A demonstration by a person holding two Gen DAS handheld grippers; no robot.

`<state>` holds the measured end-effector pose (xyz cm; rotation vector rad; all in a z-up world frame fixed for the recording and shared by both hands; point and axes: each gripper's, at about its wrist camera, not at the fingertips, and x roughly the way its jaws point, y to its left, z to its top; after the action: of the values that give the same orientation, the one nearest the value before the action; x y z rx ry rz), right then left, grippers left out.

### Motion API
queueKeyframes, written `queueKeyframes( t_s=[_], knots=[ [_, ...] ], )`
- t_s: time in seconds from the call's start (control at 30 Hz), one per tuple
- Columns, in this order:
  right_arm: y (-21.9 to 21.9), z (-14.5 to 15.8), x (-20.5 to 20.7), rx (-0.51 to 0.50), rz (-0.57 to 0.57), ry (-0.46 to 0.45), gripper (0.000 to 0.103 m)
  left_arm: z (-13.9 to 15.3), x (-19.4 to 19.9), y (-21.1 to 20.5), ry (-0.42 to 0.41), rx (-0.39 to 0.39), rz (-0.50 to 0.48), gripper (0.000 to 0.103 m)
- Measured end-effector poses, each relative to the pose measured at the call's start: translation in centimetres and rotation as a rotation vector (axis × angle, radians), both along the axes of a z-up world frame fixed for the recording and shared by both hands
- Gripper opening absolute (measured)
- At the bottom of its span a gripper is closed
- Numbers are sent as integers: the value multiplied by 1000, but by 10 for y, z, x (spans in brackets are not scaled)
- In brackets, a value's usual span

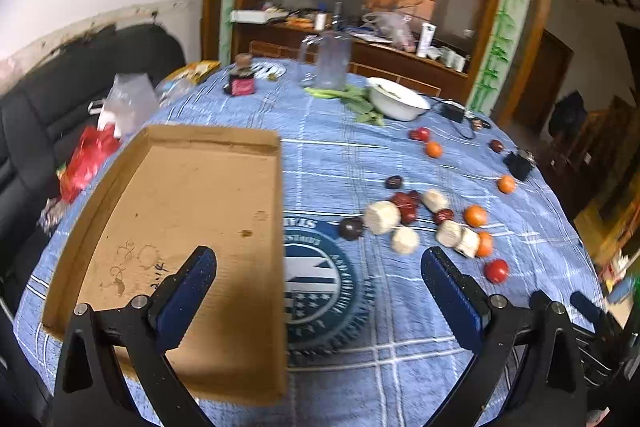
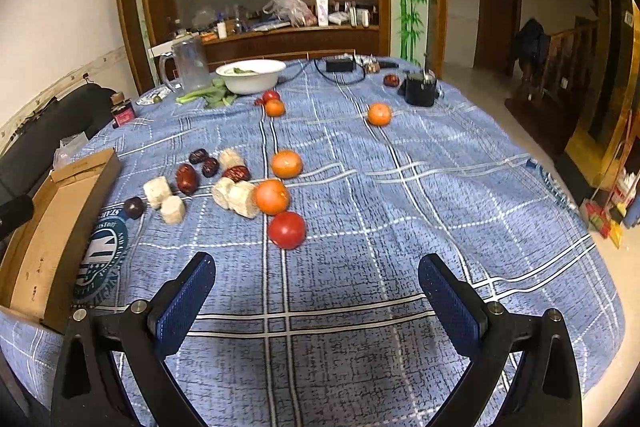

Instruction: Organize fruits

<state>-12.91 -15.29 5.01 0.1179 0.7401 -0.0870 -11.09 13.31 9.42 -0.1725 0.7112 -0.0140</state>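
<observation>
The round table [image 2: 440, 187], under a blue checked cloth, fills both views. By my reading the task is at its start: nothing is gathered yet. The cardboard tray [image 1: 180, 195] lies bare at nine o'clock on the table, nothing inside. The white bowl [image 2: 250, 75] at twelve o'clock holds some greens; a clear jug [image 2: 188, 63] stands just beside it.

The left gripper [image 1: 318, 263] hangs over the tray's near edge, jaws spread wide, holding nothing. The right gripper [image 2: 316, 267] is likewise wide open and empty, facing the fruit.

Loose at the centre lie pale chunks, oranges and dark dates; the red tomato [image 2: 287, 229] is nearest, at twelve o'clock from the right gripper. The next move likely calls for closing on it and carrying it to the tray.
</observation>
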Motion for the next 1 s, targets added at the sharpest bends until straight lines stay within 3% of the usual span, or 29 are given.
queueKeyframes(
  t_s=[0.2, 0.27, 0.33, 0.67, 0.83, 1.0],
  knots=[
    [-4, -11, 21, 41, 37, 52, 102, -18, 20, 0, 43, -33, -37, 102],
    [-4, -15, 29, 47, 58, 72, 102, -23, 27, -8, 53, -38, -76, 94],
    [-3, -18, 35, 54, 76, 87, 102, -27, 35, -17, 74, -42, -127, 78],
    [6, -23, 59, 50, 182, 126, 88, -44, 64, -48, 142, -51, -235, 73],
    [4, -31, 71, 67, 190, 150, 87, -52, 74, -72, 176, -56, -328, 51],
    [-3, -36, 77, 104, 189, 172, 87, -48, 89, -69, 168, -55, -295, 47]
  ],
)
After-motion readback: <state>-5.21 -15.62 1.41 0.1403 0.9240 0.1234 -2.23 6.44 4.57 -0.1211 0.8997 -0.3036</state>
